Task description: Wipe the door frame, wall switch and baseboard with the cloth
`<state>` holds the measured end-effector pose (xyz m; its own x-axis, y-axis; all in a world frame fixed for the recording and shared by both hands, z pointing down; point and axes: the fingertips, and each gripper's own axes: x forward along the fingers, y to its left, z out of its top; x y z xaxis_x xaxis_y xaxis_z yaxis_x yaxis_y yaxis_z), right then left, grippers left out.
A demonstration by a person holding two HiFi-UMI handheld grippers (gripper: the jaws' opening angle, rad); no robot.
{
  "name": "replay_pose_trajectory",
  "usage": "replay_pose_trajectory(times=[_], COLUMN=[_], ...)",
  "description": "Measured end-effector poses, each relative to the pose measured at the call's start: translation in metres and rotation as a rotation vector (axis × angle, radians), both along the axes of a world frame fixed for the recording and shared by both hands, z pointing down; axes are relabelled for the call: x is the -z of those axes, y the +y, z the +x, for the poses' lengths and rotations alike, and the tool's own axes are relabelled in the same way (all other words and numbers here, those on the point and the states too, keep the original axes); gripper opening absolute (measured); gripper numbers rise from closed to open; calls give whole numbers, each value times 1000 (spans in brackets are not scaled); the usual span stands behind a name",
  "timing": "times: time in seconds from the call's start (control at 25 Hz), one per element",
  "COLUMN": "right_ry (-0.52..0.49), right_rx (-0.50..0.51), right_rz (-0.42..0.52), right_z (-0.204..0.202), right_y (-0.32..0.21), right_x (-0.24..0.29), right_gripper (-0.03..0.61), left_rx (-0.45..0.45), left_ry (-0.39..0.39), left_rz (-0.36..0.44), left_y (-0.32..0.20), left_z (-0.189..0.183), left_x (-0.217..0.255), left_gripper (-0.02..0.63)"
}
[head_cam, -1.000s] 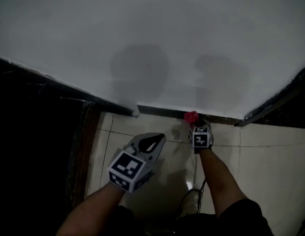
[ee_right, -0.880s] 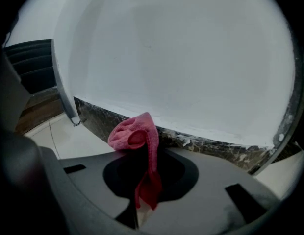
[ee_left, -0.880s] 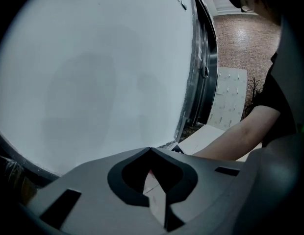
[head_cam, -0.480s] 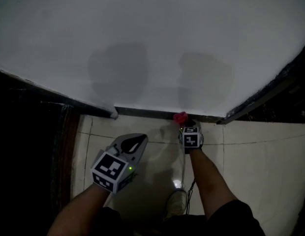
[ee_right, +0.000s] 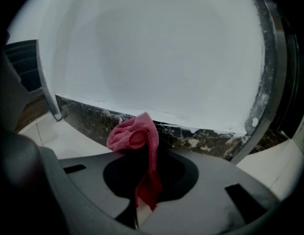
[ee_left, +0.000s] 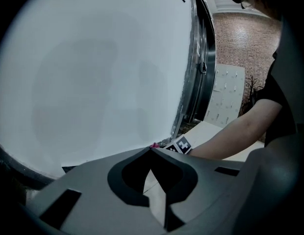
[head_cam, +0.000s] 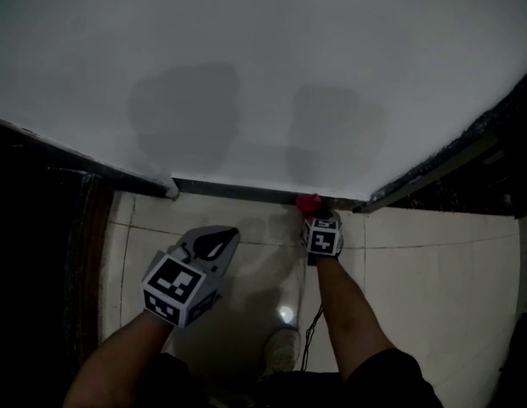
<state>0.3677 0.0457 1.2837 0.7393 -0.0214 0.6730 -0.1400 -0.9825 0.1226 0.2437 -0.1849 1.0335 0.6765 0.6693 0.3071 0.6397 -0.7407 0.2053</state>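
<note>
Right gripper view: where is the cloth (ee_right: 135, 133)?

– Pinched in the right gripper (head_cam: 315, 219), right up at the baseboard (ee_right: 201, 140), which runs left to right just beyond it. The left gripper (head_cam: 214, 246), clenched and empty, sits nearer and left.

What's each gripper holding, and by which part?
Right gripper: shut on the cloth, pinched near its middle, bunch ahead, tail behind. Left gripper: shut, nothing held.
</note>
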Motion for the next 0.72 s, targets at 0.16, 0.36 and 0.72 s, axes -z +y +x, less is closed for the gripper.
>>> replay_pose_trajectory(times=[0.16, 0.36, 0.72], right_ry=[-24, 3, -9], right_rx=[-32, -30, -96], right_rz=[1, -34, -33], right_z=[-2, 3, 3], right_y=[20, 35, 66], right_x=[-8, 5, -9], right_gripper=[44, 44, 44], left_rx=[-6, -8, -13], left_ry=[-2, -15, -33], left_rz=[0, 2, -7], left_y=[7, 10, 8], left_z=[3, 5, 7], left_x=[-5, -12, -17], left_gripper=[-9, -8, -9])
